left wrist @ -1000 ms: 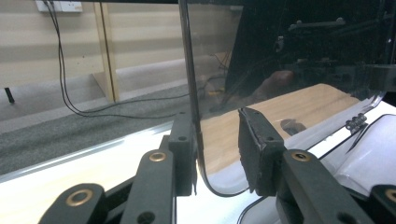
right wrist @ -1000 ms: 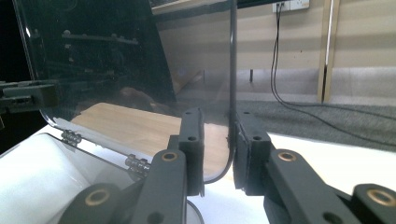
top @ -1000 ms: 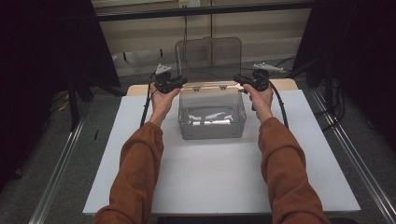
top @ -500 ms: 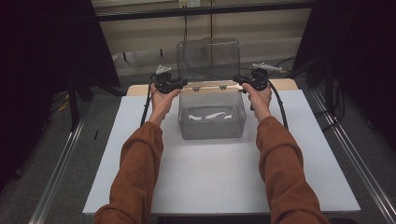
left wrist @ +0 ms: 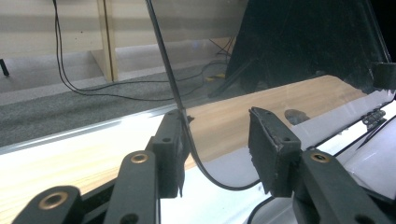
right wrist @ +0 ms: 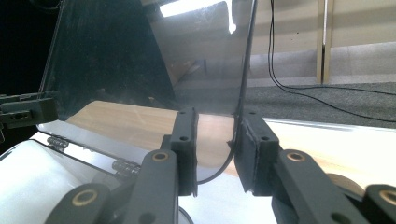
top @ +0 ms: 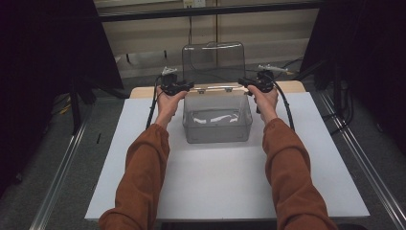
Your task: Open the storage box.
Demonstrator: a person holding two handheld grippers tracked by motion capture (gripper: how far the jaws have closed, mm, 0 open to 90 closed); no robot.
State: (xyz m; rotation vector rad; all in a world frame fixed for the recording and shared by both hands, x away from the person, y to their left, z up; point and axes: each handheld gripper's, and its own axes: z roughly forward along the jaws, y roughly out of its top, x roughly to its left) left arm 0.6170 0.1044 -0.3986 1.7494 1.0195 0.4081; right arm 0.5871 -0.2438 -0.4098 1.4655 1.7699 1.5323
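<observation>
A clear plastic box [top: 218, 124] stands at the back middle of the white table, with white reflections on its walls. Its hinged clear lid [top: 214, 62] stands open and upright behind it. My left gripper [top: 184, 86] is at the lid's lower left corner and my right gripper [top: 246, 82] at its lower right corner. In the left gripper view, the gripper [left wrist: 217, 149] is open wide, with the lid's [left wrist: 280, 56] edge running along its left jaw. In the right gripper view, the gripper [right wrist: 215, 149] is open more narrowly, the lid's [right wrist: 140, 60] rounded corner between its jaws.
The white table surface [top: 215, 191] stretches bare in front of the box. A wooden board [top: 292, 86] lies under the table's far edge. Cables run over the grey floor [left wrist: 93, 88] behind. Metal rails [top: 62, 172] flank the table.
</observation>
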